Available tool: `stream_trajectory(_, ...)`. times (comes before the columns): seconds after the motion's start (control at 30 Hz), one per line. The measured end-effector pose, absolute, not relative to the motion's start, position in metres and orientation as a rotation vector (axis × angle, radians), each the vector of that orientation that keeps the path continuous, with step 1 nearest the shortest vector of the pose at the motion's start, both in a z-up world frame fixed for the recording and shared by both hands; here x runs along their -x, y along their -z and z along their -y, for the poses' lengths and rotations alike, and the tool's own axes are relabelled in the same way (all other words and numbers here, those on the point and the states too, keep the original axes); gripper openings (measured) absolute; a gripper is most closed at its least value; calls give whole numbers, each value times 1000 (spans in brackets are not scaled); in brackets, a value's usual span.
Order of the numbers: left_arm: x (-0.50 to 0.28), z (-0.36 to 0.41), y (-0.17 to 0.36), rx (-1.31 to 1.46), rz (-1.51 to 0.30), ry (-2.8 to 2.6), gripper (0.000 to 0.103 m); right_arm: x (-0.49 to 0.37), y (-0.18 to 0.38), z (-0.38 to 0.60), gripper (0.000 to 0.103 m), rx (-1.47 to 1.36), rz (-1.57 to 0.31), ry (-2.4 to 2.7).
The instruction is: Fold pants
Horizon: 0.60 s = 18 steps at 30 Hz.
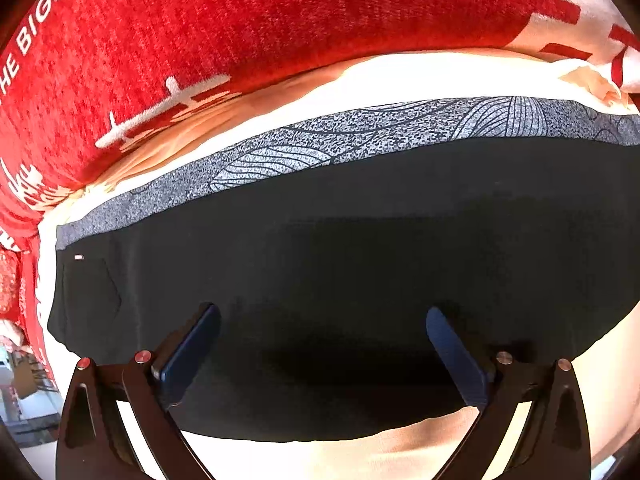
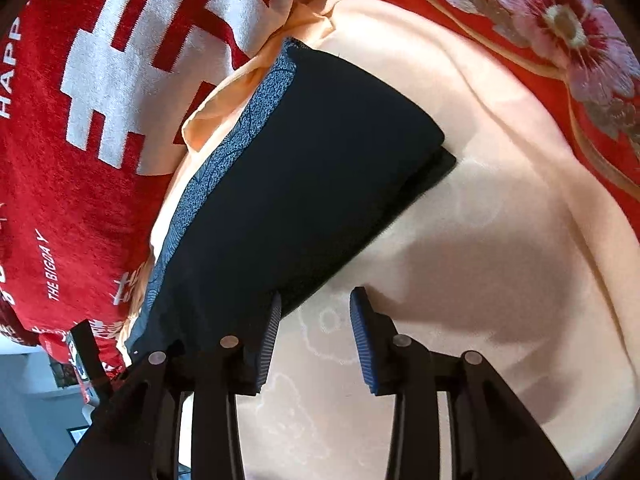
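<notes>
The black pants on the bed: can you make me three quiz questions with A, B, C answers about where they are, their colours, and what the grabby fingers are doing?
1. What do the folded black pants lie on?
A. a peach bed sheet
B. a wooden floor
C. a glass table

2. What colour is the pants' patterned waistband?
A. yellow
B. speckled grey
C. green

3. How are the left gripper fingers?
A. clamped on a sock
B. spread apart over the pants
C. holding a cup

Answers:
1 A: peach bed sheet shows all around the pants.
2 B: the band is grey with leaf lines.
3 B: both fingers stand wide apart, nothing pinched.
</notes>
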State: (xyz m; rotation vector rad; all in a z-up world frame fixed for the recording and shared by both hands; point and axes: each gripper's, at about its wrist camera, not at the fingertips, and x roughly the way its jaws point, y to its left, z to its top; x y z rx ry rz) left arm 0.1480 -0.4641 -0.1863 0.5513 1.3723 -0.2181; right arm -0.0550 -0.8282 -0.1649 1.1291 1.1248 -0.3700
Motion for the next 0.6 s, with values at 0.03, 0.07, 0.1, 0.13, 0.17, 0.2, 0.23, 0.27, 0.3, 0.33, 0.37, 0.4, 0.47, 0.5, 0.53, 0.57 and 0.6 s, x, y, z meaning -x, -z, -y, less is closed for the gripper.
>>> stream_trajectory(0.03, -148, 465, 185, -556, -1371, 218, 103, 57, 166, 829, 40, -1139, -1117, 371)
stream_trajectory(0.07, -149, 468, 179, -543, -1364, 228, 103, 58, 167, 830, 40, -1149, -1109, 371)
stream_trajectory(0.1, -149, 470, 172, -513, -1355, 245, 103, 59, 167, 831, 40, -1159, -1098, 370)
stream_trajectory(0.13, -149, 471, 168, -490, -1350, 257, 103, 61, 166, 832, 40, -1166, -1084, 369)
stream_trajectory(0.17, -149, 474, 163, -454, -1343, 277, 103, 62, 166, 833, 40, -1172, -1067, 370)
stream_trajectory(0.2, -148, 481, 158, -421, -1339, 301, 103, 65, 166, 834, 40, -1181, -1041, 373)
stream_trajectory(0.23, -148, 487, 156, -407, -1338, 317, 103, 67, 166, 836, 40, -1191, -1019, 377)
stream_trajectory(0.27, -147, 498, 157, -397, -1336, 343, 103, 70, 168, 839, 40, -1205, -998, 387)
stream_trajectory(0.3, -147, 505, 159, -397, -1334, 356, 103, 72, 169, 840, 40, -1214, -987, 394)
stream_trajectory(0.33, -147, 512, 162, -399, -1334, 368, 103, 74, 170, 843, 40, -1225, -974, 403)
stream_trajectory(0.37, -146, 520, 167, -401, -1332, 378, 103, 76, 171, 844, 40, -1237, -957, 408)
stream_trajectory(0.4, -144, 527, 173, -409, -1331, 388, 103, 80, 172, 846, 40, -1247, -934, 414)
stream_trajectory(0.47, -140, 537, 189, -441, -1351, 383, 103, 83, 173, 848, 40, -1254, -901, 422)
stream_trajectory(0.5, -138, 538, 191, -436, -1347, 379, 103, 83, 176, 849, 40, -1264, -885, 419)
stream_trajectory(0.53, -137, 538, 191, -424, -1337, 376, 103, 83, 178, 850, 40, -1275, -868, 415)
stream_trajectory(0.57, -136, 538, 191, -412, -1331, 374, 103, 82, 181, 851, 40, -1284, -842, 408)
stream_trajectory(0.6, -135, 538, 192, -407, -1328, 376, 103, 80, 182, 852, 40, -1288, -825, 404)
